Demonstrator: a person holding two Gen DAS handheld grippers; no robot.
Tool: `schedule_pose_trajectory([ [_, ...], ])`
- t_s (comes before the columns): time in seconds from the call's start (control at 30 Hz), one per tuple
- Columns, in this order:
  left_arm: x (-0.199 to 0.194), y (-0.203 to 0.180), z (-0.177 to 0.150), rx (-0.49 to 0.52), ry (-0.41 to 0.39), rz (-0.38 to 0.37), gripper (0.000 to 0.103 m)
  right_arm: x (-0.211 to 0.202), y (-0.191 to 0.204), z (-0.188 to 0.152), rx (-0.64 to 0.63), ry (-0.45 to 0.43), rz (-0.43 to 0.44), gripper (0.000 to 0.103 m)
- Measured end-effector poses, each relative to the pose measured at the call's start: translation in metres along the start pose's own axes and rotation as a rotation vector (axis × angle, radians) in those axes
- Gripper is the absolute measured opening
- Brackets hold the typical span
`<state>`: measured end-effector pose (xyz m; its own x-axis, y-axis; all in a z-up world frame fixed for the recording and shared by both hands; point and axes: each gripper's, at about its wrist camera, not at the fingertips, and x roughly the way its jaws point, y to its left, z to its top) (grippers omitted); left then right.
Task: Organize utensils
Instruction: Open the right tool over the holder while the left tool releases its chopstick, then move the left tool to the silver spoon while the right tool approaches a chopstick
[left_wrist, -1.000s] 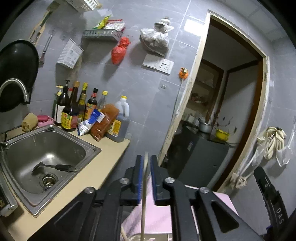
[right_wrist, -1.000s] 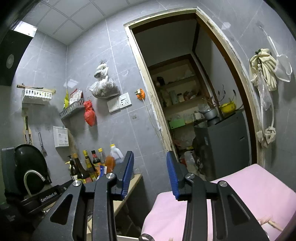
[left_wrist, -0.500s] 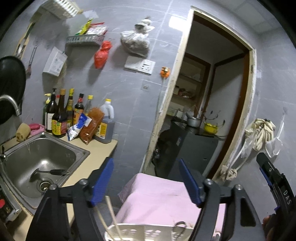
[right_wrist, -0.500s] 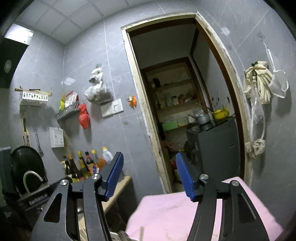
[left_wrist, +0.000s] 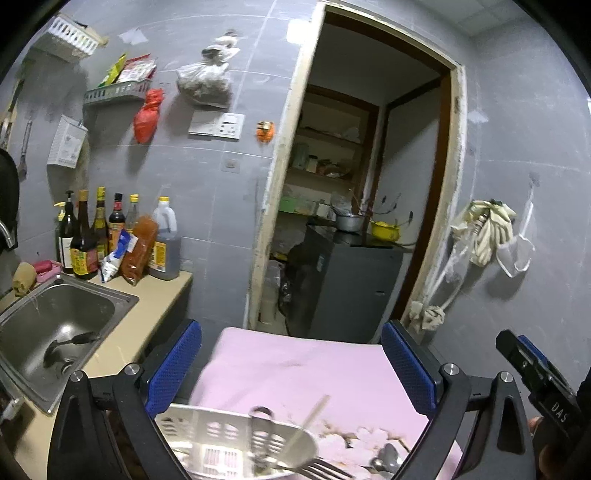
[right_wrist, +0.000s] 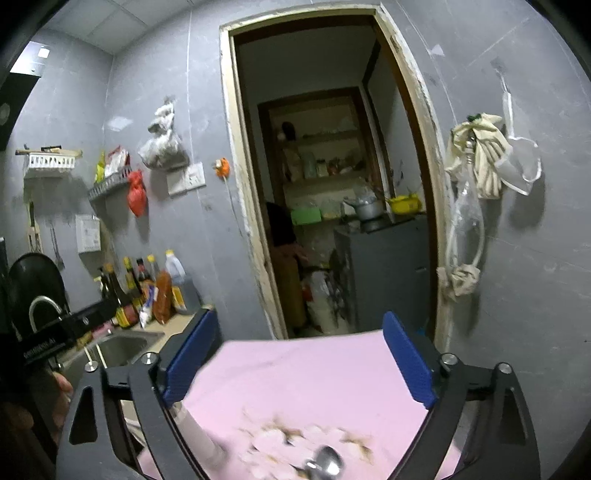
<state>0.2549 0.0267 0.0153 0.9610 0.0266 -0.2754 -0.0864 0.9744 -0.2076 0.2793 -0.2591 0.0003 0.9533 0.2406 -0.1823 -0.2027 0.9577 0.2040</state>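
Left wrist view: my left claw (left_wrist: 291, 363) hangs spread wide and empty above the white utensil basket (left_wrist: 236, 439), which holds a chopstick (left_wrist: 308, 421) and a fork (left_wrist: 325, 470). Dropping carelessly, I could tip it.

Right wrist view: my right claw (right_wrist: 295, 360) is released too, over the pink cloth (right_wrist: 303, 373); the spoon (right_wrist: 325, 466) near the frame's bottom edge might skid from my fingers.
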Motion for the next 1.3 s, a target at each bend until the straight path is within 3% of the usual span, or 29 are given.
schedule_pose_trajectory([
  [0.4, -0.013, -0.077, -0.041, 0.041, 0.042, -0.052, 0.099, -0.007, -0.095, -0.021, 0.001, 0.135, -0.064, 0.101],
  [0.67, 0.0, -0.109, -0.082, 0.058, 0.136, -0.078, 0.099, 0.0, -0.134, -0.057, 0.005, 0.242, -0.111, 0.101],
  [0.93, 0.036, -0.108, -0.137, 0.016, 0.299, -0.063, 0.099, 0.018, -0.147, -0.102, -0.008, 0.358, -0.093, 0.101],
  [1.3, 0.078, -0.093, -0.18, -0.014, 0.461, -0.033, 0.097, 0.06, -0.128, -0.155, -0.083, 0.516, 0.003, 0.101],
])
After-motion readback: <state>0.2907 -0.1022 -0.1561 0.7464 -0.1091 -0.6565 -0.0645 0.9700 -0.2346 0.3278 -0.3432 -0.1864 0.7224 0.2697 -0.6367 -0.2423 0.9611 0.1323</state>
